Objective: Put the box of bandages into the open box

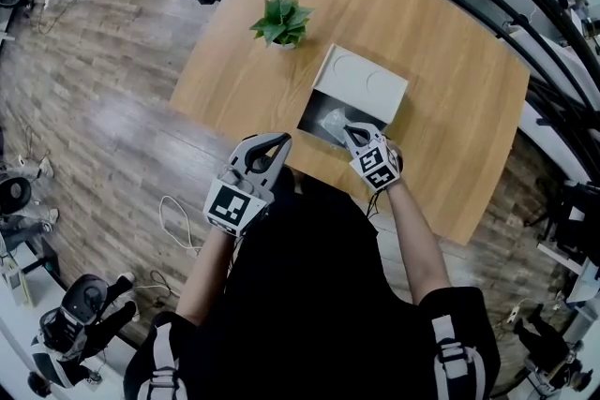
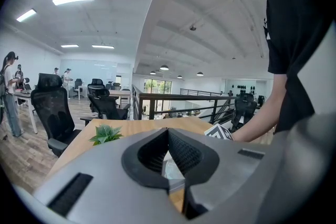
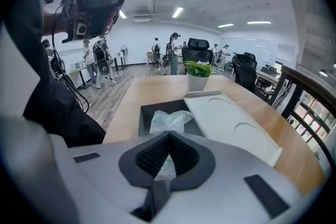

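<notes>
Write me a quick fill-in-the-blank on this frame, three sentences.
The potted plant stands on the wooden ____.
Inside the open box lies an item wrapped in clear ____.
The ____ hand-held gripper is the one nearer the open box.
Missing words: table; plastic; right.

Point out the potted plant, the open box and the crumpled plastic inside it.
potted plant (image 1: 281,19), head view, on its green leaves.
open box (image 3: 146,121), right gripper view, on its dark inner wall.
crumpled plastic (image 3: 169,119), right gripper view, on the middle of the bundle.
</notes>
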### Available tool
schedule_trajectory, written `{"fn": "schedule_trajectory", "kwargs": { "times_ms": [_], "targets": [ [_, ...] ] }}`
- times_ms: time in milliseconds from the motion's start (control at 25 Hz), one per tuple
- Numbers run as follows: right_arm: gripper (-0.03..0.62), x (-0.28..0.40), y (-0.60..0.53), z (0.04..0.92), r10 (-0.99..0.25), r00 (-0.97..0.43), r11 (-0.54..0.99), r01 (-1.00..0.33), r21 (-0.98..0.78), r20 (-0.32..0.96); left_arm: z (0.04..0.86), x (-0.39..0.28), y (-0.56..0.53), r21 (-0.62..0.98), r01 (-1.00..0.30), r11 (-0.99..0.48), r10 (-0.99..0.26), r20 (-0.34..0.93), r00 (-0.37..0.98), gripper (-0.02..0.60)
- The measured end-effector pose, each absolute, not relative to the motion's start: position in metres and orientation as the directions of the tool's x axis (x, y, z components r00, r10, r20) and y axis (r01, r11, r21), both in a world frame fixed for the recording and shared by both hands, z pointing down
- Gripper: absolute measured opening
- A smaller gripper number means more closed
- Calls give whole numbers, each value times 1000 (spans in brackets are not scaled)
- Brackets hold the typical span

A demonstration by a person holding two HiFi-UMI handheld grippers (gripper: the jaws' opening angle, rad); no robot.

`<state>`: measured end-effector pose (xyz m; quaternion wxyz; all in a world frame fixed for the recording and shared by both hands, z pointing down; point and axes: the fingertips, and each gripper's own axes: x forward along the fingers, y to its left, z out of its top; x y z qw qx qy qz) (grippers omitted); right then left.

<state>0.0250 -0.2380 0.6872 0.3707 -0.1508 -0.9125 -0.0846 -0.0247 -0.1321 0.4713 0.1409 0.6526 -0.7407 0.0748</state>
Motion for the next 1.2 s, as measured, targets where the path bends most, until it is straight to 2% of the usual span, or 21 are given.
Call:
{"fn": "schedule_trajectory", "kwargs": {
  "times_ms": [640,1200],
  "targets": [
    [25,17,-235,716,232,-616,927,375,21,753,477,-23,-137,71,-987,143,-936,333,-112,22],
    [26,12,-238,714,226,-635,933,358,22,739,473,-24,-148,62,-989,137,-937,331,-109,22]
  ]
}}
